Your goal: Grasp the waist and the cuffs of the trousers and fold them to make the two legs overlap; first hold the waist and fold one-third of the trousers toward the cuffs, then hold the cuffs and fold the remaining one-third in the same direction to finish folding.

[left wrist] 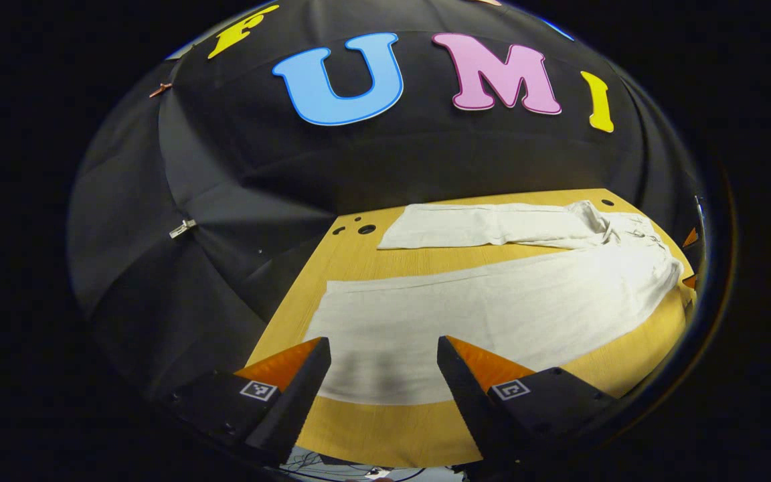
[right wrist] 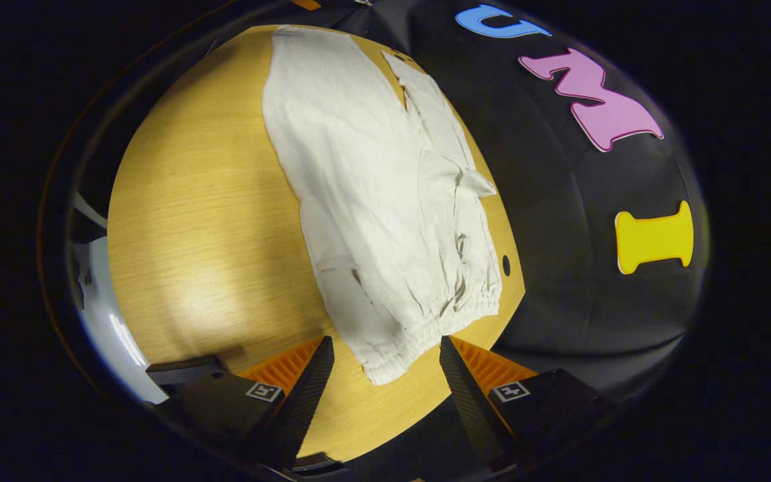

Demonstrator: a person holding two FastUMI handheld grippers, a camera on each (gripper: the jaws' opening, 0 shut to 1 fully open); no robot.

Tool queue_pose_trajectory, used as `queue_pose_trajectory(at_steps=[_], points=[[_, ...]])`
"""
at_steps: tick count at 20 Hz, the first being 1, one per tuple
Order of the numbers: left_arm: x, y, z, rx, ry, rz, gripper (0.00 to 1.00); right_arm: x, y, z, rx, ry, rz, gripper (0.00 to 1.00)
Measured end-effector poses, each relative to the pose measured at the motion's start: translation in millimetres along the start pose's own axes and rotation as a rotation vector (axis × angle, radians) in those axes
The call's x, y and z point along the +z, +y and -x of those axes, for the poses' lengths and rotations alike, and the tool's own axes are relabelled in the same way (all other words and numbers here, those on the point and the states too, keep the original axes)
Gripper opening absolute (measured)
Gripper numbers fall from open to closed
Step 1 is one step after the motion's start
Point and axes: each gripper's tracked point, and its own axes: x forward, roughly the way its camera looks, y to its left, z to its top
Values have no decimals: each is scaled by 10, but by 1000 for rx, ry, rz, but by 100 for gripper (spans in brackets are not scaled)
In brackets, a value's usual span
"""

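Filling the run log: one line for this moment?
trousers flat, legs apart | left gripper open at cuff | right gripper open at waist

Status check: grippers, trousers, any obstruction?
Left gripper open at a cuff. Right gripper open at the elastic waist. White cloth trousers flat on the wooden table, legs apart, unfolded. No obstruction seen.

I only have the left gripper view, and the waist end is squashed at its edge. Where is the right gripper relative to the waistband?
Observer: The right gripper has its jaws open, with the near corner of the waistband showing between them, not yet pinched.
Operator: Is the waistband lying flat?
Observer: It is gathered and wrinkled, resting on the table.
Operator: Anything beside it?
Observer: A small dark hole in the tabletop, just past the waistband's far end.
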Motion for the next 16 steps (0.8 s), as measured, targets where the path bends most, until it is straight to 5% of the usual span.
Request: queue_pose_trajectory(at_steps=[13, 16], points=[[-429, 152, -108, 111, 131, 119, 99, -55, -386, -609, -200, 64, 139, 90], [-569, 384, -121, 152, 164, 114, 99, -89, -316, -678, -154, 103, 94, 67]])
